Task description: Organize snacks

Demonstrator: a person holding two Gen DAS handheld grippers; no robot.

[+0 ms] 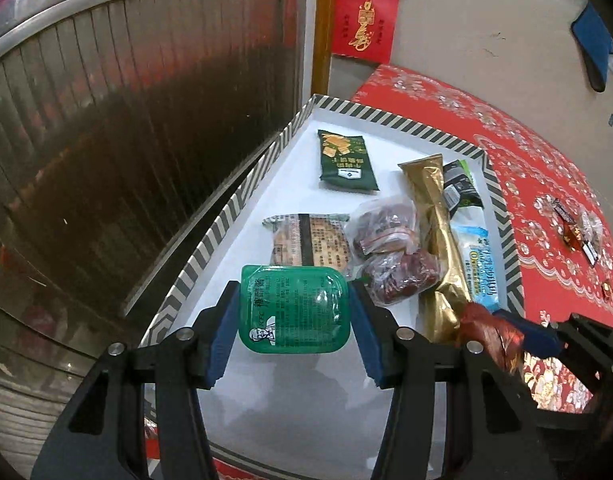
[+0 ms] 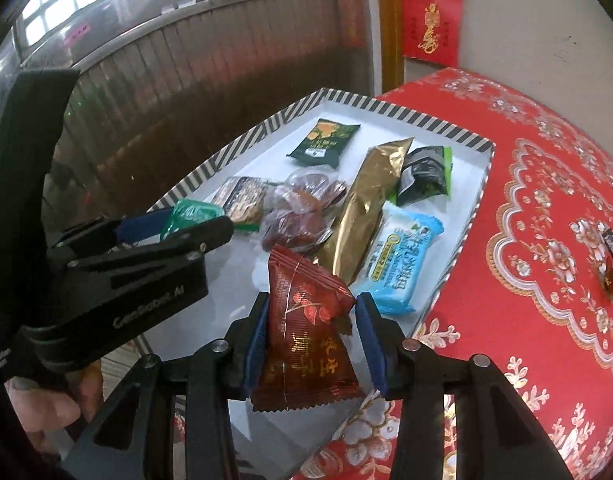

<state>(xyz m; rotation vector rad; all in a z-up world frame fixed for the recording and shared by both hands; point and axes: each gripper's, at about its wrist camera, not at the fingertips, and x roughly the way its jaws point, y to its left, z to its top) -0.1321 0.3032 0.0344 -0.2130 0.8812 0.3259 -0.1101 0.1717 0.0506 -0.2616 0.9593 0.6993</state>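
Note:
My left gripper (image 1: 293,314) is shut on a green sauce tub (image 1: 294,308), held over the near part of a white tray with a striped rim (image 1: 226,208). My right gripper (image 2: 312,338) is shut on a red triangular snack packet (image 2: 306,344) above the tray's near right corner. The tray (image 2: 234,148) holds a dark green cracker pack (image 1: 346,160), a brown biscuit pack (image 1: 310,240), bagged red dates (image 1: 390,244), a long gold pouch (image 1: 438,240), a light blue packet (image 1: 476,268) and a black-green pack (image 1: 460,188). The left gripper (image 2: 178,220) with the tub (image 2: 192,212) shows in the right wrist view.
The tray lies on a red patterned tablecloth (image 2: 546,240), beside a brown ribbed panel (image 1: 126,140) on its left. A few small wrapped sweets (image 1: 578,232) lie on the cloth to the right. A hand (image 2: 42,404) holds the left gripper's handle.

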